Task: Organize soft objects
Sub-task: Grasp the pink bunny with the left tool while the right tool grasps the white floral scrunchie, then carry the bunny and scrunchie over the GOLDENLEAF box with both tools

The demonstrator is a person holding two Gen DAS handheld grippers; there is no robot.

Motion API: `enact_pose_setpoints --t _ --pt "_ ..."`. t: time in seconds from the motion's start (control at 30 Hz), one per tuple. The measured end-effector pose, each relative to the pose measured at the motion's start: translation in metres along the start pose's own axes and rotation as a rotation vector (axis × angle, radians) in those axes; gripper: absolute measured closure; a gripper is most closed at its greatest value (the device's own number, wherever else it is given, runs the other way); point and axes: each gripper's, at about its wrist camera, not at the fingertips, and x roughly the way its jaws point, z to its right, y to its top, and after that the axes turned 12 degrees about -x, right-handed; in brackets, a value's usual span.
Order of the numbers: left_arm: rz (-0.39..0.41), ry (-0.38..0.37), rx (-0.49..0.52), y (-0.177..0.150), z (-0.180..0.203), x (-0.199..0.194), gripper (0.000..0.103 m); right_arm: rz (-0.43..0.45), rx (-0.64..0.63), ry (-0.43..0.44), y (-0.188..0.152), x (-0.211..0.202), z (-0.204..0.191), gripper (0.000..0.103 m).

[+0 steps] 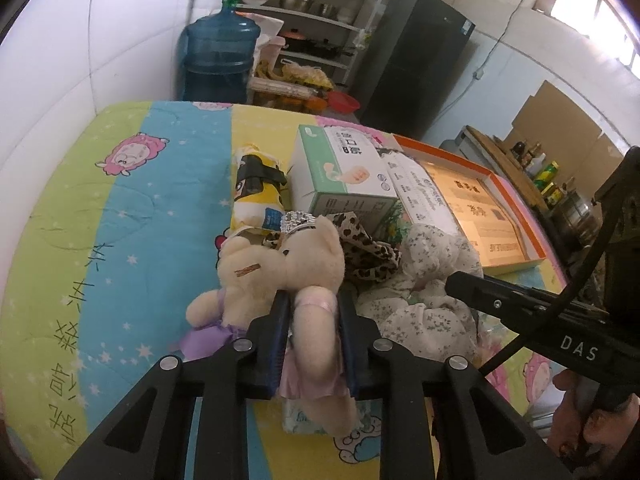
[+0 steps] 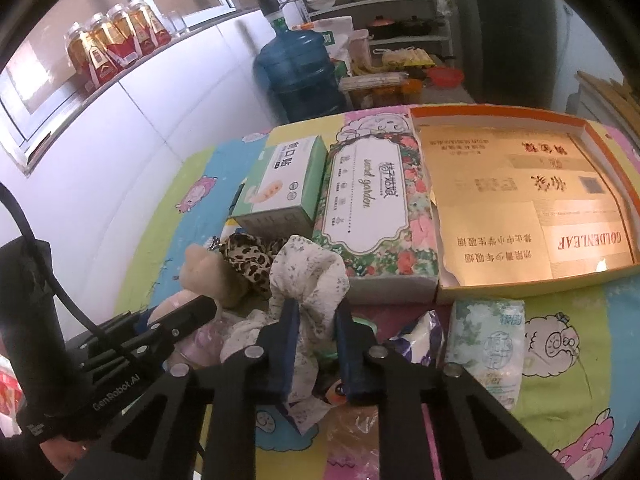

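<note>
The left gripper [image 1: 314, 300] is clamped on a leg of the cream teddy bear [image 1: 280, 268], its blue pads pressing the limb from both sides. The bear lies on the cartoon-print quilt [image 1: 120, 220], its long axis running along the gripper's fingers: the held leg points back toward the camera and the head lies at the far end, toward the green-and-white box [image 1: 340, 172]. A purple dress shows at the bear's body, on the side away from the box.

The right gripper [image 2: 316, 312] is closed on a bunch of the white floral cloth [image 2: 308, 276]; the fabric stands up between the pads in a crumpled peak, with more of it hanging below. This cloth lies just beside the bear, on the side nearer the orange tray [image 2: 616, 160].

Between the bear's head and the green-and-white box lies a leopard-print cloth [image 1: 368, 248], touching both the bear and the floral cloth. A yellow packet [image 1: 256, 188] lies just beside the box, its length running away from the camera. On the box's other side a floral tissue pack [image 2: 372, 208] lies against it, and the orange tray sits just beyond that pack. A pale tissue packet [image 2: 484, 344] lies near the tray's near edge.
</note>
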Motion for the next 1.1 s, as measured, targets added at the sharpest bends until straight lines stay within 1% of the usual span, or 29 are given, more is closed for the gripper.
enact_pose_setpoints --t 0.1,0.4,0.63,0.9,1.1 --pt "0.018 -0.004 0.019 -0.001 0.002 -0.006 0.080 0.013 -0.011 -0.005 0.000 -0.004 -0.003 0.091" --pt "0.064 -0.042 0.057 0.000 0.015 -0.032 0.080 0.079 -0.011 -0.016 0.002 -0.032 -0.008 0.091" --pt "0.088 -0.084 0.083 0.002 0.026 -0.053 0.080 0.159 -0.010 -0.045 0.003 -0.066 -0.012 0.091" --pt "0.108 -0.138 0.134 0.009 0.055 -0.072 0.080 0.248 0.014 -0.099 0.005 -0.104 -0.005 0.091" --pt "0.117 -0.183 0.176 0.015 0.086 -0.077 0.080 0.306 0.038 -0.151 0.003 -0.133 0.015 0.091"
